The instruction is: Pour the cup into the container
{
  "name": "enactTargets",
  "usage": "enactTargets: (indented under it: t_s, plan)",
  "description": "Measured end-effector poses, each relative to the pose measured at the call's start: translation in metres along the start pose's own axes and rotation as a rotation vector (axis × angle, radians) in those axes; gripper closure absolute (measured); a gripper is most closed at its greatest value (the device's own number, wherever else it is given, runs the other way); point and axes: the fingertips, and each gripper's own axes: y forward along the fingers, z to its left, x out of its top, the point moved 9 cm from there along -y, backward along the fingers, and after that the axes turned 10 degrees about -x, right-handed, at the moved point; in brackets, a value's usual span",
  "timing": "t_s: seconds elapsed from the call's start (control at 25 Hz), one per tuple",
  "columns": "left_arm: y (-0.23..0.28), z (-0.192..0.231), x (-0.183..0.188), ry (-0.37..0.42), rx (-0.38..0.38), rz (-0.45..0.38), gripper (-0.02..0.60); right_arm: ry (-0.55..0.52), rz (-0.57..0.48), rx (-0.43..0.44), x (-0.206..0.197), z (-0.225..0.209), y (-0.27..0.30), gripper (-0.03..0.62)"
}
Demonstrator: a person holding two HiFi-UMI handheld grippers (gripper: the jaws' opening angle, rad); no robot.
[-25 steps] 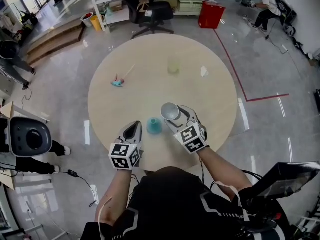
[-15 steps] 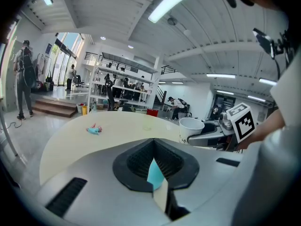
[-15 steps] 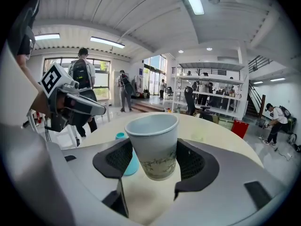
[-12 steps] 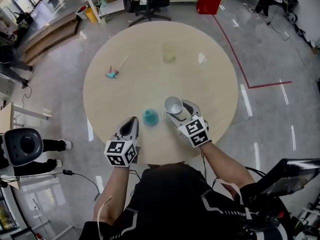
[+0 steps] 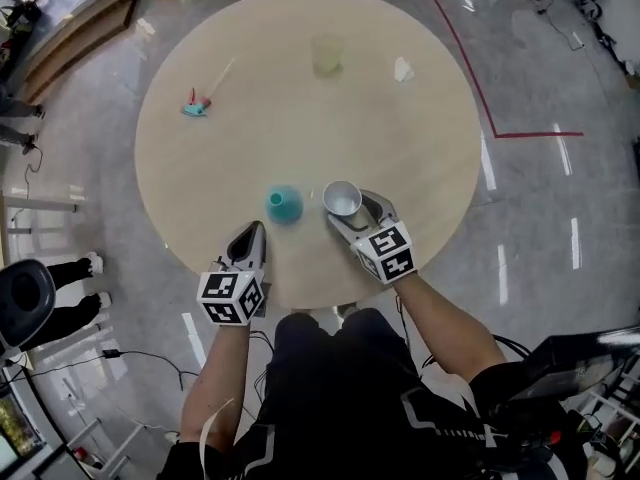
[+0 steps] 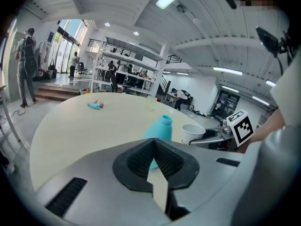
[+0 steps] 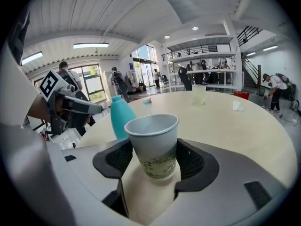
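Toy (image 5: 195, 107), pale tumbler (image 5: 326, 55), paper scrap (image 5: 403, 69) — far beyond cup (image 5: 342, 198), teal container (image 5: 284, 204).

The tabletop (image 5: 420, 148) is a plain pale beige, without any pattern. The cup (image 7: 153, 142) is white, with a thin green print like leaves low on its wall. The bottle (image 5: 284, 204) is turquoise all over. The left gripper (image 5: 252, 238) and the right gripper (image 5: 350, 214) are light grey with black ribbed pads. Each cube (image 5: 231, 298) is white with black square markers. On the far part of the tabletop there are a small turquoise and pink thing (image 5: 195, 106), a pale yellowish far cup (image 5: 326, 55) and a white scrap (image 5: 403, 69). The floor (image 5: 560, 48) is glossy grey with a red line (image 5: 540, 134).
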Motion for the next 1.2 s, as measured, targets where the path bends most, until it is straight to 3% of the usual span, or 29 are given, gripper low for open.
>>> enactTargets:
  t_s: [0.36,0.72,0.84,1.0,1.2]
  plan:
    - [0.011,0.006,-0.014,-0.006,0.018,0.0,0.58,0.076,-0.022,-0.006,-0.017,-0.012,0.007,0.301]
    - [0.002,-0.002,-0.015,-0.012,0.045,-0.017,0.58,0.049,0.02,0.018,-0.024,-0.012,0.005,0.286]
    - [-0.005,-0.012,-0.006,0.005,0.056,-0.005,0.58,0.083,-0.009,0.031,-0.022,-0.016,-0.007,0.273]
    - [-0.011,-0.038,0.011,0.08,0.01,-0.011,0.58,0.101,-0.075,0.028,-0.02,-0.03,-0.033,0.274]
    - [-0.026,-0.068,0.028,0.092,0.044,-0.064,0.58,0.089,-0.149,0.016,0.001,-0.043,-0.07,0.276]
